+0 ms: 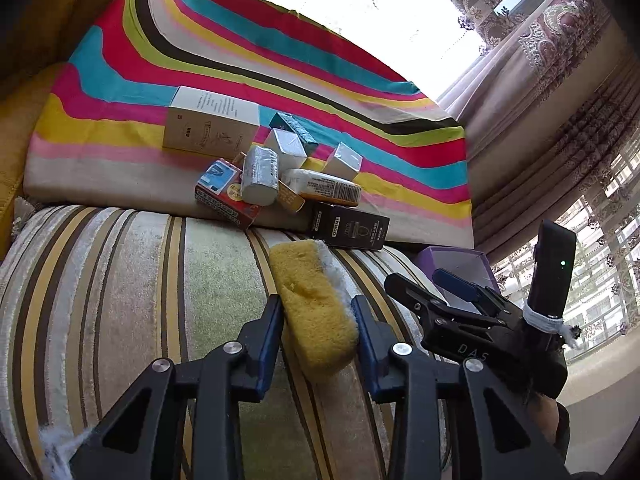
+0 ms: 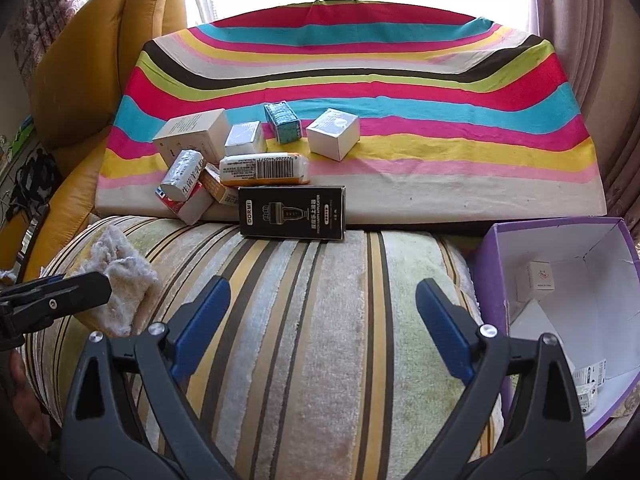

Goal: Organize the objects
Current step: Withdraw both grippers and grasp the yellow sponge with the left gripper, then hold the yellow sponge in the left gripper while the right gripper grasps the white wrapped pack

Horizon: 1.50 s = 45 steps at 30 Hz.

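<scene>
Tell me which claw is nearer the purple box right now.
Right. The right claw hangs open with the purple box just off its right finger. The left claw, shut on the yellow sponge, sits farther left of it.

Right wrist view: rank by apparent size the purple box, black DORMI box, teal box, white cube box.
1. purple box, though it is nearest the camera, so that inflates it
2. black DORMI box
3. white cube box
4. teal box, narrower than the cube, though the gap is modest

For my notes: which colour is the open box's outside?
Purple, white inside; clearest in the right wrist view.
</scene>
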{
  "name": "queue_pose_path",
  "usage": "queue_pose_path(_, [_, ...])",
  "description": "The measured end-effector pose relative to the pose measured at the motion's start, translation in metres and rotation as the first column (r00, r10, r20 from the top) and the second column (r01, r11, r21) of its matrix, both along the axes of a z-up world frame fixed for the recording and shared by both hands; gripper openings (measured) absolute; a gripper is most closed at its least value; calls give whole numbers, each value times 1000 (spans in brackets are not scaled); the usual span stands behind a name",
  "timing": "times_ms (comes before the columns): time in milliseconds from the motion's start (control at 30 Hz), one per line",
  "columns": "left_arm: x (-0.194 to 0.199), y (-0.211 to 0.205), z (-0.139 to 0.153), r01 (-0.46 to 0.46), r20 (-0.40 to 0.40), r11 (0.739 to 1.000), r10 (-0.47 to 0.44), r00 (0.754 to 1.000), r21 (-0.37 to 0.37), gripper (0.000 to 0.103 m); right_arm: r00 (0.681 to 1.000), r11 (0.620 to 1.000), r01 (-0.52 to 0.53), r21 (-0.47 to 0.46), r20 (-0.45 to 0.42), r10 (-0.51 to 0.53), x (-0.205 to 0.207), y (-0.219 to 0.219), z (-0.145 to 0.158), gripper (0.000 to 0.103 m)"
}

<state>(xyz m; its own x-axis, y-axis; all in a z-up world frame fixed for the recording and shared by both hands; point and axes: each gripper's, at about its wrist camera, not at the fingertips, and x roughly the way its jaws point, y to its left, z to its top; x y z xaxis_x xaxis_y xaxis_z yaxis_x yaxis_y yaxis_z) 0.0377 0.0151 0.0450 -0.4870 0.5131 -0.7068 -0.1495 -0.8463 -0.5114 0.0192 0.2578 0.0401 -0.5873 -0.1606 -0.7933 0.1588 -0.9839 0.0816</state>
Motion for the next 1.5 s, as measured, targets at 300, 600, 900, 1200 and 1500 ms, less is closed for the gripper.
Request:
queue_pose_path(300, [0, -33, 5, -100, -28, 994, 101, 995, 35, 35, 999, 999, -48, -13, -24, 47, -16, -29, 9, 96])
queue_pose_path(600, [0, -80, 6, -210, -58, 977, 212, 975, 48, 35, 996, 995, -90, -47, -30, 88, -40, -87, 11, 95])
queue_pose_path(900, [-3, -106, -9, -247, -39, 963, 252, 967, 109, 35, 993, 993, -114, 17, -1, 114, -69, -129, 1, 81])
queue_pose_path(1200, [-7, -117, -16, -257, -35, 956, 264, 964, 141, 35, 994, 990, -109, 87, 28, 107, -84, -141, -10, 37])
queue_pose_path(1500, [-12, -103, -8, -233, -59, 964, 241, 969, 125, 35, 992, 991, -112, 69, -53, 116, -73, -133, 4, 32])
